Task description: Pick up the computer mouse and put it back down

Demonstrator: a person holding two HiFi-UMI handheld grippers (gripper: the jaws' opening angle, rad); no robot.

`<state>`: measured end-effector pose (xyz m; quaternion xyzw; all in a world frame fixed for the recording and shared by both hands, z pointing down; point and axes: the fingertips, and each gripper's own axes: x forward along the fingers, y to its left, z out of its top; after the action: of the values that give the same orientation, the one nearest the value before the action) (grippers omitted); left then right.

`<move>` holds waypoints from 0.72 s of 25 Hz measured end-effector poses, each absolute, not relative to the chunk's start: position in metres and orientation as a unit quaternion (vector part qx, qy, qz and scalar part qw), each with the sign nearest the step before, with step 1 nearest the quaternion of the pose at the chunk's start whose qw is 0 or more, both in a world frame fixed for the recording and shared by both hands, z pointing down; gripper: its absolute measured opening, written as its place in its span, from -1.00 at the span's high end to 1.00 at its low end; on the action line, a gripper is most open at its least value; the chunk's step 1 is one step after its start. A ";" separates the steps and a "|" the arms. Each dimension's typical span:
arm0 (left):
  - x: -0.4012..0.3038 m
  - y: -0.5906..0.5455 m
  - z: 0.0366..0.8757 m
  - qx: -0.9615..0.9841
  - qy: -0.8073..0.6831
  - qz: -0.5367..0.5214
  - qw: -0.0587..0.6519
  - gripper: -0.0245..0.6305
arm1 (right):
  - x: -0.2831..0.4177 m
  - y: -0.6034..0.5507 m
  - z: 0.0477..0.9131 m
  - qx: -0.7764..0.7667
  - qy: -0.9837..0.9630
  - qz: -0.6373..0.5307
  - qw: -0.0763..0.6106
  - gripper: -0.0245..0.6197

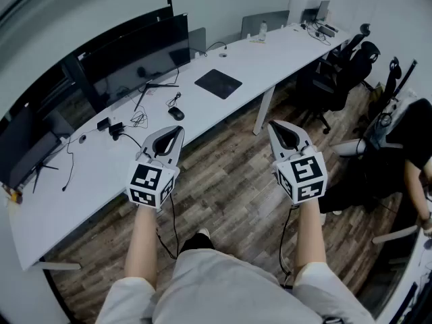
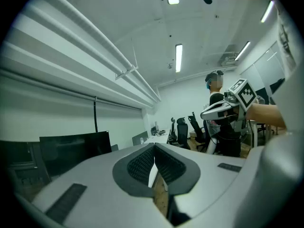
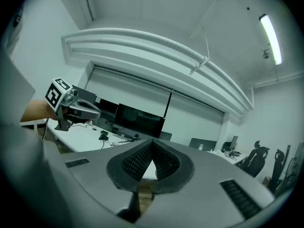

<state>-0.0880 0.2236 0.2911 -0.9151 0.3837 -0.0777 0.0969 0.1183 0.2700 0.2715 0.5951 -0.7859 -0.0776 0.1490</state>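
Observation:
The black computer mouse (image 1: 176, 113) lies on the long white desk (image 1: 270, 56), with its cable running back toward the monitors. Both grippers hover over the wooden floor in front of the desk, pointing roughly level. My left gripper (image 1: 177, 131) is a short way in front of the mouse, apart from it, with its jaws shut and nothing between them (image 2: 154, 146). My right gripper (image 1: 275, 125) is further right, near the desk's front edge, also shut and empty (image 3: 153, 142). Each gripper shows in the other's view: the right gripper (image 2: 223, 109) and the left gripper (image 3: 78, 109).
A dark mouse pad (image 1: 218, 84) lies right of the mouse. Black monitors (image 1: 135, 52) line the desk's back left, with a small black device and cables (image 1: 115, 128) before them. Office chairs (image 1: 341, 66) stand at the right, where a person (image 1: 415, 174) sits.

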 end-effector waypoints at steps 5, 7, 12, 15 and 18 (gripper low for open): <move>-0.079 0.192 0.303 -0.914 0.388 -0.077 0.087 0.87 | 0.124 0.241 0.283 0.587 -0.795 -0.065 0.142 0.88; -0.075 0.175 0.309 -0.915 0.387 -0.078 0.085 0.87 | 0.127 0.225 0.287 0.585 -0.797 -0.062 0.137 0.88; -0.072 0.110 0.325 -0.917 0.383 -0.079 0.077 0.87 | 0.129 0.164 0.298 0.585 -0.795 -0.064 0.146 0.88; -0.076 0.060 0.329 -0.917 0.384 -0.078 0.076 0.87 | 0.124 0.116 0.304 0.580 -0.799 -0.060 0.147 0.88; -0.080 0.009 0.327 -0.918 0.383 -0.077 0.071 0.87 | 0.119 0.068 0.304 0.576 -0.802 -0.055 0.150 0.88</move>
<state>-0.0805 0.0089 0.3272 -0.9178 0.3828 -0.0772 0.0712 0.1194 0.0675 0.3042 0.5761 -0.8017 -0.0553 0.1497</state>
